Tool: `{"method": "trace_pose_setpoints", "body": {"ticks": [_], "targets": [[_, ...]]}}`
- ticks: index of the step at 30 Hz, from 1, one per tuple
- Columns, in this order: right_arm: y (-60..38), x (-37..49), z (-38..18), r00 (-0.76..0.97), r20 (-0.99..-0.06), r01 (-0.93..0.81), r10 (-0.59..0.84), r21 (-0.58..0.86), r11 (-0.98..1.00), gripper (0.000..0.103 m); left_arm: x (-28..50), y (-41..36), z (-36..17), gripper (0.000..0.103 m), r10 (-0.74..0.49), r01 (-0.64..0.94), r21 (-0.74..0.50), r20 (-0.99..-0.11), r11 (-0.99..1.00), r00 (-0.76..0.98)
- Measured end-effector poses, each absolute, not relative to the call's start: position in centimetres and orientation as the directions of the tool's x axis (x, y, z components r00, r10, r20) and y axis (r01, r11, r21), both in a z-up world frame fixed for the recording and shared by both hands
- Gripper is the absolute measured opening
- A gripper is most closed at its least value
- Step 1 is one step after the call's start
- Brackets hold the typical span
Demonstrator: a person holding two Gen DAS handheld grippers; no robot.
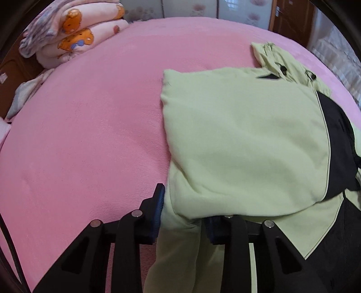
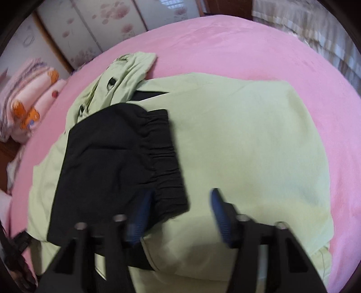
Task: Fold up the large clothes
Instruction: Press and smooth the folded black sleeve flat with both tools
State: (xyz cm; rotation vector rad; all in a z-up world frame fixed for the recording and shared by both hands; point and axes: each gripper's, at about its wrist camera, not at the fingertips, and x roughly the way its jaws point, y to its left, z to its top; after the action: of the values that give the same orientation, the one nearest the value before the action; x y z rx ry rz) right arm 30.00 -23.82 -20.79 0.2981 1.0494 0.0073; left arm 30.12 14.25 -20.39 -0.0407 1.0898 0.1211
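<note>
Pink-covered bed [image 1: 90, 126], floral wardrobe doors [image 2: 94, 29], wooden door [image 1: 293, 15]

Green garment [image 1: 243, 139] hides left tool's [image 1: 183, 216] right pad

We find the folded jacket [image 1: 243, 135] lying on the bed [image 1: 90, 135], right of centre in the left wrist view. Its hood [image 2: 126, 74] lies at the far end. A folded quilt [image 1: 74, 38] sits on the bed's far left corner.
</note>
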Motion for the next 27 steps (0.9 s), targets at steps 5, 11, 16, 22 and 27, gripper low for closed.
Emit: {"method": "trace_pose_setpoints", "body": {"ticks": [5, 11, 16, 22, 27], "targets": [[-20.6, 29.2, -21.3, 0.495, -0.868, 0.066, 0.044, 0.089, 0.994, 0.028, 30.7, 15.8, -21.9, 0.037, 0.014, -0.13, -0.046, -0.907, 0.99, 0.42], [-20.7, 27.9, -18.9, 0.513, -0.856, 0.083, 0.064, 0.123, 0.989, 0.035, 28.7, 15.5, -18.4, 0.047, 0.037, -0.044, 0.021, -0.913, 0.999, 0.406], [-18.6, 26.3, -16.2, 0.594, -0.798, 0.01, 0.102, 0.134, 0.991, 0.035, 27.6, 14.0, -14.4, 0.054, -0.013, -0.032, -0.034, -0.862, 0.999, 0.507], [-12.7, 28.4, -16.4, 0.536, -0.801, -0.114, 0.267, 0.245, 0.963, 0.035, 30.8, 9.9, -15.0, 0.054, -0.093, -0.033, -0.132, -0.839, 0.991, 0.537], [-8.2, 30.6, -17.4, 0.505, -0.786, -0.163, 0.357, 0.32, 0.933, 0.035, 34.3, 8.1, -17.6, 0.054, -0.094, -0.09, -0.168, -0.835, 0.982, 0.542]]}}
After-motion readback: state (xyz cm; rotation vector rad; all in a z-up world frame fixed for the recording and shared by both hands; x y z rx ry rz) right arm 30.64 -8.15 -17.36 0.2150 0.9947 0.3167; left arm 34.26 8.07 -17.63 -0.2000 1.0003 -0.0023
